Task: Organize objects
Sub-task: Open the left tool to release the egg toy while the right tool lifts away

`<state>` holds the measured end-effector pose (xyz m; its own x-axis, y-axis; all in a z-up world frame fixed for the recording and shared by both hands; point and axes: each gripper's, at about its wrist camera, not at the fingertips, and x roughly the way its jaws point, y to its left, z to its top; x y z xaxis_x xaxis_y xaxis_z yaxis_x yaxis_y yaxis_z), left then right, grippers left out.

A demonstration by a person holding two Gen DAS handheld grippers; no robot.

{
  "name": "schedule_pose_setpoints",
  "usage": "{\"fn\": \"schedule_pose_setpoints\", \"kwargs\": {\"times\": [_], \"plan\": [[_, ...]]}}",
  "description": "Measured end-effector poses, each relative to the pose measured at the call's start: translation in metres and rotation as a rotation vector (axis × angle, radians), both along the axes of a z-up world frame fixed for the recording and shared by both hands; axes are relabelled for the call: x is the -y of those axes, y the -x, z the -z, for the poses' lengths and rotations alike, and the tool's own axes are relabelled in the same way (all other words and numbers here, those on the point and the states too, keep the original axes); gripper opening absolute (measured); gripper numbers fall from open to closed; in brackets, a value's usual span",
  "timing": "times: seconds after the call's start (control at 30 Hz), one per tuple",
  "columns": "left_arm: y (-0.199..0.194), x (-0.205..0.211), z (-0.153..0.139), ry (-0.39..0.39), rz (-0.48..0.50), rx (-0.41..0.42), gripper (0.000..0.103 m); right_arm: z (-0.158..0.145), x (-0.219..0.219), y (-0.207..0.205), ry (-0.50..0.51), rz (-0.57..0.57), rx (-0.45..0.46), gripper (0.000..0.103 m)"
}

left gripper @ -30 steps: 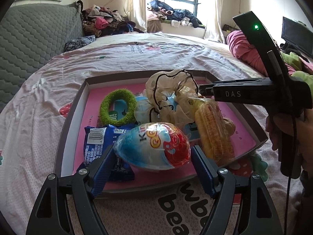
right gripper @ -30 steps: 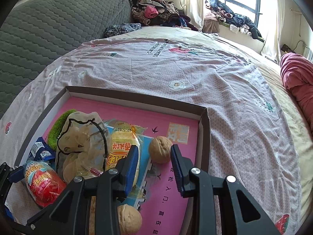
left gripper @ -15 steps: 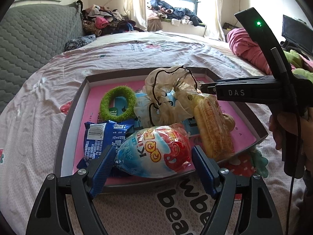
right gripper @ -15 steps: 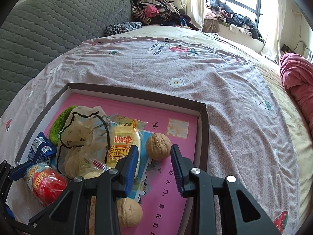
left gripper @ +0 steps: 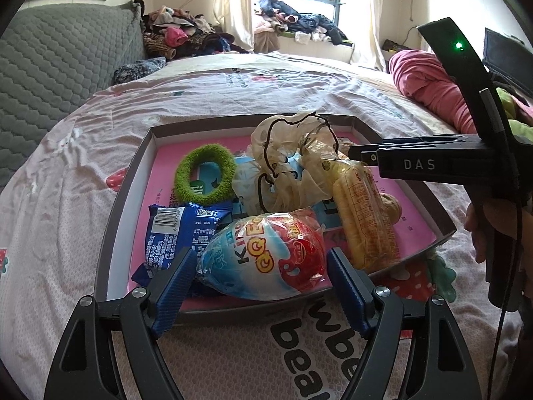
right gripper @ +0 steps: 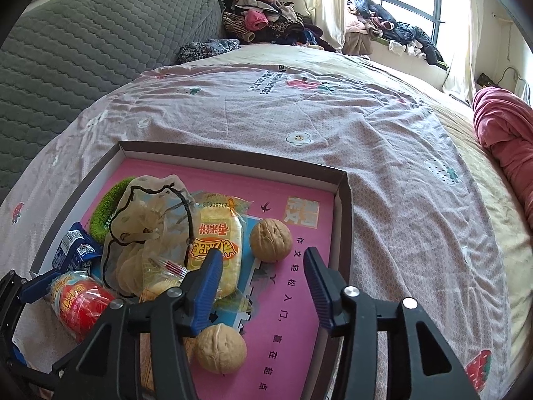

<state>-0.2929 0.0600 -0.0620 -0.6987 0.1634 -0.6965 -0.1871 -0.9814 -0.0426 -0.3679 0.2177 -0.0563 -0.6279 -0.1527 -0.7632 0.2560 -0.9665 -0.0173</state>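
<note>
Foil egg (left gripper: 263, 260) gripped, left claw (left gripper: 261, 281) | right claw (right gripper: 263, 276) opening, empty

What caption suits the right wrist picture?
Right gripper, jaws just opening, above two walnuts in a pink-lined box.

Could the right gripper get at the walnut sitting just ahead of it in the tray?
Probably yes. The right gripper has just been opening, nothing sits between its jaws, and the walnut lies on bare pink tray floor right ahead. Only the yellow snack pack crowds one side.
</note>
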Motion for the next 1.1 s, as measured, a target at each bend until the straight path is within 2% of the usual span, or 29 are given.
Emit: {"fn": "schedule_pose_setpoints", "kwargs": {"times": [0.23,0.47,0.57,0.7,1.1], "plan": [[-0.004,0.003,-0.001,-0.001,-0.011,-0.001,0.081,-0.004,-0.001,-0.006,-0.007,0.008,-0.005,0.056],[-0.005,0.006,-0.006,-0.013,-0.022,-0.011,0.083,-0.008,-0.001,-0.011,-0.01,0.013,-0.007,0.067],[-0.006,0.007,-0.007,-0.019,-0.027,-0.015,0.083,-0.01,0.0,-0.012,-0.009,0.012,-0.006,0.068],[-0.007,0.009,-0.009,-0.027,-0.033,-0.017,0.083,-0.012,0.001,-0.015,-0.007,0.009,-0.007,0.076],[-0.008,0.016,-0.015,-0.041,-0.054,-0.03,0.083,-0.019,0.002,-0.022,0.004,0.013,-0.007,0.084]]}}
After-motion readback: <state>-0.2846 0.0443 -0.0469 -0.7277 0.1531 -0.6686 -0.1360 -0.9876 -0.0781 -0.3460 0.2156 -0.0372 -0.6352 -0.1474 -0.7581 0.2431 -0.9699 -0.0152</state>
